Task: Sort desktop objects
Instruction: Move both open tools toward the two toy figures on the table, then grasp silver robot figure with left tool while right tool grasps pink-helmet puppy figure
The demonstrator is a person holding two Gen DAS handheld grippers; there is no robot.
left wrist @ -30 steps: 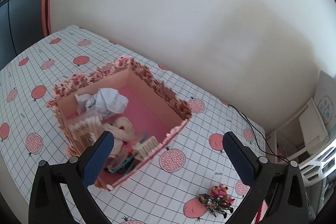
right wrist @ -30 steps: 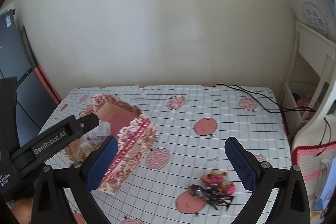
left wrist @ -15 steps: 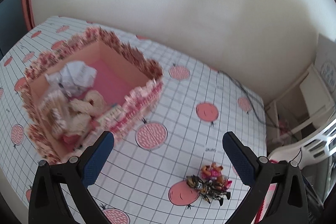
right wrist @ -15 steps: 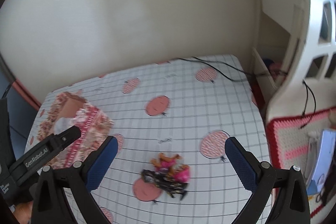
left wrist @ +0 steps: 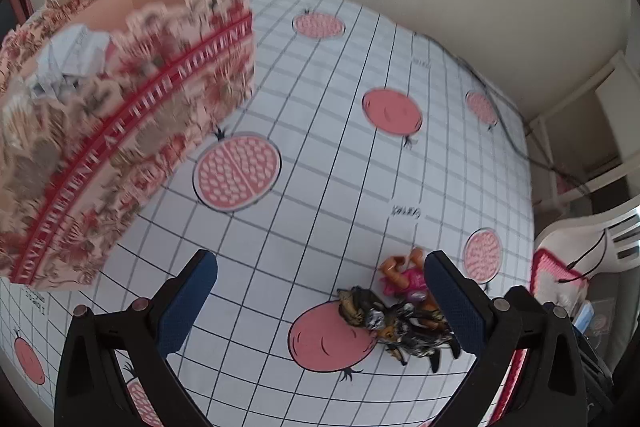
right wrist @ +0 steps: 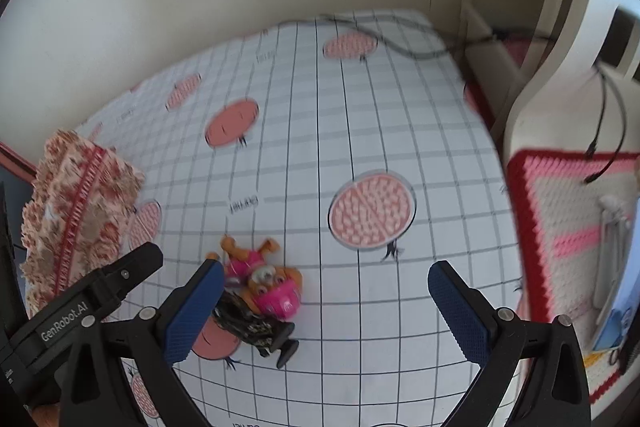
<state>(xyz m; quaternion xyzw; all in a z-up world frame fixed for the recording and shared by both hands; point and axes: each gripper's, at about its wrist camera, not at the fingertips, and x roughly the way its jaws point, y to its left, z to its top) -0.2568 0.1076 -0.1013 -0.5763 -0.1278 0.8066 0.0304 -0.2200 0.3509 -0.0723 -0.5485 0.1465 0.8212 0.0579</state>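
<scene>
The two toys lie close together on the table, which has a white cloth with a dark grid and pink round fruit pictures on it. One is a small pink and orange puppy toy. It has a pink hat or helmet, big eyes and orange paws that stick up. The other is a dark spiky figure in black, grey and a bit of gold, and it lies touching the puppy toy. Part of the dark figure rests on one of the pink fruit pictures. The flowery box is the big thing to go by. It is pink with red and brown flowers, a wavy top edge and a red band with white letters. Something white and crumpled shows inside it, but it is too blurry to tell what it is. The toys are well away from the box, to its right and nearer the cameras. The left claw is wide apart and holds nothing; in its own view the toys sit just by its right blue pad, far from the box side. The right claw is wide apart too and holds nothing; its left blue pad is right beside the toys, and the box is farther off past that pad. A black cable lies at the far edge of the table, far from the box.
</scene>
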